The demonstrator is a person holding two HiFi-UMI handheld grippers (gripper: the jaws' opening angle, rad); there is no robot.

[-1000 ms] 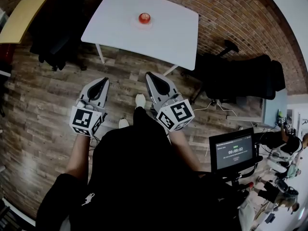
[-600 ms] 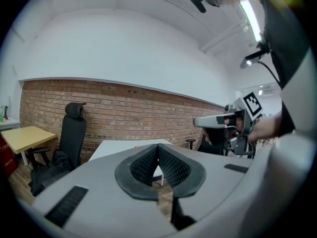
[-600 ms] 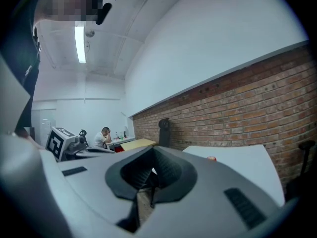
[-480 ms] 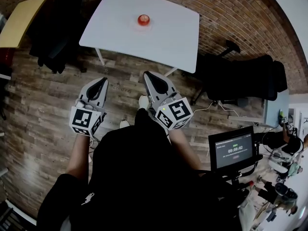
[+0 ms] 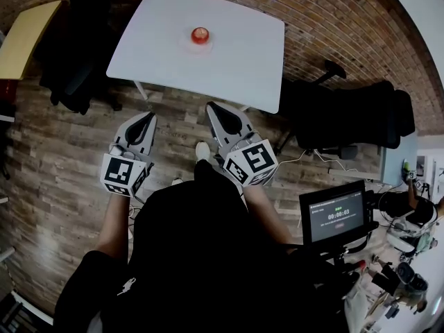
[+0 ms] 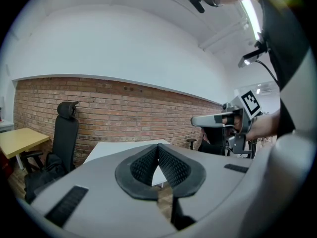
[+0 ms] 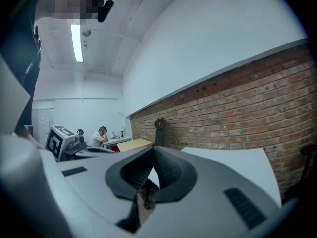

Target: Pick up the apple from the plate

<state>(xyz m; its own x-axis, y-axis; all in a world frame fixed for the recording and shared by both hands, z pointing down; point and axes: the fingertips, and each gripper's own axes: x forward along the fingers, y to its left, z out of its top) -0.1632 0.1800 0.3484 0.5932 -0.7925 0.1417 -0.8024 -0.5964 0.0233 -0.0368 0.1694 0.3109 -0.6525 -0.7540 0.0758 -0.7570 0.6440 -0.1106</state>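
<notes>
A red apple (image 5: 200, 34) rests on a small white plate (image 5: 200, 41) near the far middle of a white table (image 5: 236, 54) in the head view. Both grippers hang over the wooden floor, well short of the table's near edge. My left gripper (image 5: 148, 118) is shut and empty. My right gripper (image 5: 214, 107) is shut too, with nothing held. In the left gripper view the shut gripper (image 6: 158, 146) points at the table (image 6: 119, 149); the apple is hidden. The right gripper (image 7: 153, 150) in its own view points along the table (image 7: 237, 170) and brick wall.
A black office chair (image 5: 80, 54) stands left of the table, another black chair (image 5: 347, 113) to its right. A yellow desk (image 5: 24, 37) sits at far left. A monitor (image 5: 335, 217) and cluttered desk lie at lower right. A person (image 7: 97, 136) sits far back.
The table and apple have slid a little down and left in the head view, so I have drawn nearer to the table. Both grippers stay shut.
</notes>
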